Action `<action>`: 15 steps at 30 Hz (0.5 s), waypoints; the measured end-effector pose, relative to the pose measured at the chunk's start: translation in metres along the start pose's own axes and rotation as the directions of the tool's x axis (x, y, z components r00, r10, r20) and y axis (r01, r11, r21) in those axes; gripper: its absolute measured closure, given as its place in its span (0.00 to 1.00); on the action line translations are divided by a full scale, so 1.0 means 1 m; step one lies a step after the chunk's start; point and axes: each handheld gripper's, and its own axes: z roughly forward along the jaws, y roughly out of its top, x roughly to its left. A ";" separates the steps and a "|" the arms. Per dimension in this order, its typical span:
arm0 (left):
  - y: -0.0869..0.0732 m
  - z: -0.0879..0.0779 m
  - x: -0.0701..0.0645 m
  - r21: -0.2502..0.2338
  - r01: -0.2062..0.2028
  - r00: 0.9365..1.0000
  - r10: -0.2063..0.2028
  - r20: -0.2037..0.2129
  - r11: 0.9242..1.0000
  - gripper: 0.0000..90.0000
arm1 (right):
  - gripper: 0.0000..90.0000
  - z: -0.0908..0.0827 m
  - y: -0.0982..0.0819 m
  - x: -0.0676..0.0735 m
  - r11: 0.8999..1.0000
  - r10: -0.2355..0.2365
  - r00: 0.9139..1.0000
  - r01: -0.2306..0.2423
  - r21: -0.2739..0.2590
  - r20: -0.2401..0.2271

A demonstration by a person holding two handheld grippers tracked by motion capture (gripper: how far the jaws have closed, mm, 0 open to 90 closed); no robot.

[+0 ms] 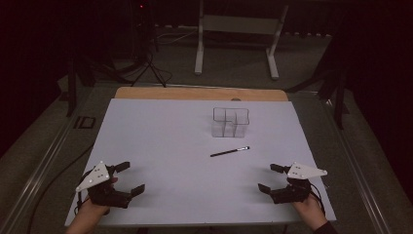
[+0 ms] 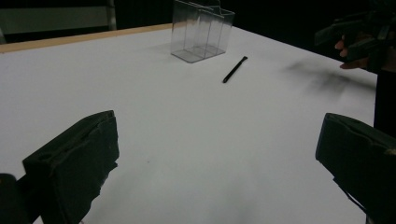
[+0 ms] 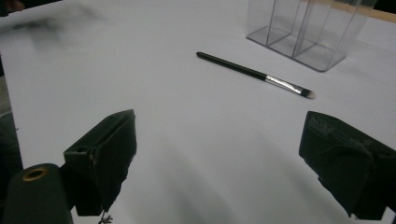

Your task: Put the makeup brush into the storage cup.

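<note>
The left gripper (image 1: 130, 177) sits near the worktop's near-left corner with its jaws spread wide — nothing between them but bare white surface, as the left gripper view shows. The right gripper (image 1: 269, 177) mirrors it at the near-right corner, jaws just as wide and gripping nothing; in the right gripper view the white surface runs clear between the two black pads. Each gripper carries one grey three-cornered plate on top and is held by one hand (image 1: 90, 210) coming in from the near edge.

No writing, brand or label can be read anywhere.

Farther out, one make-up brush (image 1: 230, 151) lies flat on the white sheet (image 1: 160, 141), roughly midway across and well apart from both grippers — black handle, silver ferrule, pale bristle tip pointing toward the right side in the high view. Just beyond it stands one clear plastic organiser (image 1: 231, 121), upright, divided into several compartments, all empty as far as can be seen. The brush lies near the organiser but does not touch it.

Beyond the sheet a strip of wooden worktop (image 1: 199, 93) shows along the far edge.
</note>
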 end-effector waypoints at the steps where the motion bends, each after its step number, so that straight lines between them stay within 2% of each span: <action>1: 0.001 0.000 0.000 -0.005 -0.003 1.000 0.003 -0.002 1.000 0.00 | 0.12 0.000 0.000 0.000 1.000 0.000 1.000 0.000 0.000 0.000; 15: 0.002 -0.002 -0.002 -0.005 -0.007 1.000 0.007 0.000 1.000 0.00 | 0.15 -0.002 0.005 0.003 1.000 -0.018 1.000 0.018 -0.005 -0.003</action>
